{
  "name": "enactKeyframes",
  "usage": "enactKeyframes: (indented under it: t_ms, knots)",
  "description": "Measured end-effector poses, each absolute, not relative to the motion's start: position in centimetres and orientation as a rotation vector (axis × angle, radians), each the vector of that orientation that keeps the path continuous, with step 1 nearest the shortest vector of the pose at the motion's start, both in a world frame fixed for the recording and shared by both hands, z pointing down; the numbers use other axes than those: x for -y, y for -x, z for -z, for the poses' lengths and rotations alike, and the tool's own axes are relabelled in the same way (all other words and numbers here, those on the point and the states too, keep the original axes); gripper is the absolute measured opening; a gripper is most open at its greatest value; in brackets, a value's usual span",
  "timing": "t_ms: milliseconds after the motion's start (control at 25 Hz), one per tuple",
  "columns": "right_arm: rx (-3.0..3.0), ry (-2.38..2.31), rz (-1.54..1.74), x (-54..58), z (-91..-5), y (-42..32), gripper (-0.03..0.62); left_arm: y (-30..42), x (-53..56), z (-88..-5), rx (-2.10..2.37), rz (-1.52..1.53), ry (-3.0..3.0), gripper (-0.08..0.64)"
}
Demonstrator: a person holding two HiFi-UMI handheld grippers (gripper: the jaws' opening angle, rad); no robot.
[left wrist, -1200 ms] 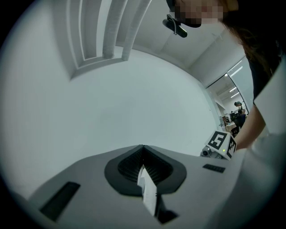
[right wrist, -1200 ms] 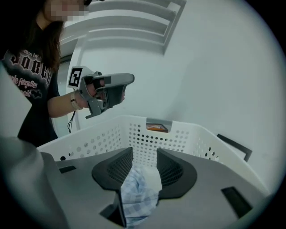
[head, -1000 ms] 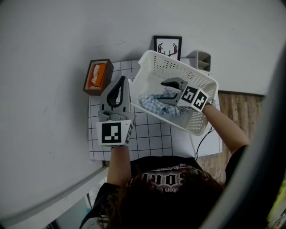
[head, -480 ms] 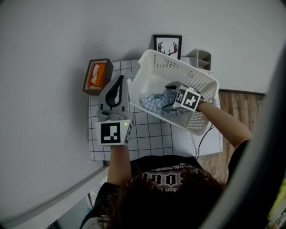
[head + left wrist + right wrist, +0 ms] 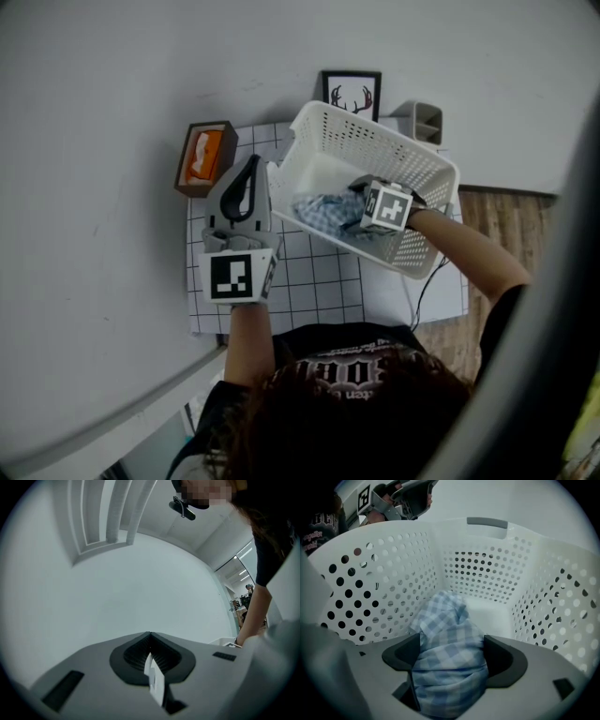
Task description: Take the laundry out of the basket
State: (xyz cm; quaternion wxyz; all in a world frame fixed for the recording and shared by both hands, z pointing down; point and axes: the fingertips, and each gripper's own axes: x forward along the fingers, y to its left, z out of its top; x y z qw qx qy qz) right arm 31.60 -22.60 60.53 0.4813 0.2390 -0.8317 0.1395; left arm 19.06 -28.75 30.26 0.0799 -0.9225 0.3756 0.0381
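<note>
The right tool (image 5: 352,199), jaws just opened wide, straddles the cloth (image 5: 449,644) in the basket (image 5: 375,141); the left tool (image 5: 248,174) is closed.

One white perforated plastic basket (image 5: 361,141), one blue-and-white checked cloth (image 5: 323,214), one brown tissue box (image 5: 204,159), one black-framed antler picture (image 5: 352,95), one grey pen holder (image 5: 425,125), two grey tools: left tool (image 5: 249,176), right tool (image 5: 453,658).
</note>
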Motion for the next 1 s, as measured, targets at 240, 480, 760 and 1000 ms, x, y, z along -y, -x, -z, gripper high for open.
enactKeyframes:
  t_ms: [240,480,760,1000]
  knots:
    - [1.979,-0.571,-0.285,22.7,-60.3,-32.0,0.261,-19.0,28.0,-30.0,-1.101,-0.112,2.757,0.000]
    - [1.943,-0.580,-0.260,22.8,-60.0,-32.3,0.146,-18.1,27.5,-29.8,-1.117,-0.115,2.748,0.000]
    - [1.967,-0.668,-0.237,23.8,-58.4,-32.4,0.126,-16.9,26.8,-29.4,-1.137,-0.129,2.730,0.000]
    - [2.056,-0.790,-0.243,24.9,-55.0,-31.5,0.123,-15.8,26.3,-29.2,-1.158,-0.129,2.716,0.000]
